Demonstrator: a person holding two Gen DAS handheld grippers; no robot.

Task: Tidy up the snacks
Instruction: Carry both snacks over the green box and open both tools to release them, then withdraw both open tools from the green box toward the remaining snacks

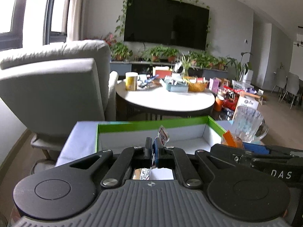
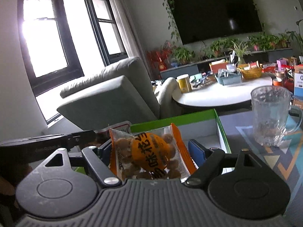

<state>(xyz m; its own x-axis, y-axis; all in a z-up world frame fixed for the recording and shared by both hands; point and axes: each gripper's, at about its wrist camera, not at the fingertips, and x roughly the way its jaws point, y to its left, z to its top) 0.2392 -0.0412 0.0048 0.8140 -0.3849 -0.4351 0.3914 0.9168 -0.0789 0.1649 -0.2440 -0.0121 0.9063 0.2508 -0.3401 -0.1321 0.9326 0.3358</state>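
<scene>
My left gripper (image 1: 154, 147) is shut on a small white and red snack packet (image 1: 162, 135), held above the near side of an open box with green rim (image 1: 151, 124) and white inside. My right gripper (image 2: 151, 151) is shut on an orange peanut packet (image 2: 149, 153), held above the same box (image 2: 178, 119). In the left wrist view the orange packet (image 1: 230, 139) and the right gripper body show at the right. In the right wrist view the left gripper body (image 2: 47, 141) and its red and white packet (image 2: 117, 127) show at the left.
A clear glass mug (image 2: 270, 117) stands right of the box on a patterned mat; it shows in the left wrist view (image 1: 246, 123) too. A grey armchair (image 1: 56, 87) is left. A round white table (image 1: 164, 98) with tins and baskets stands behind.
</scene>
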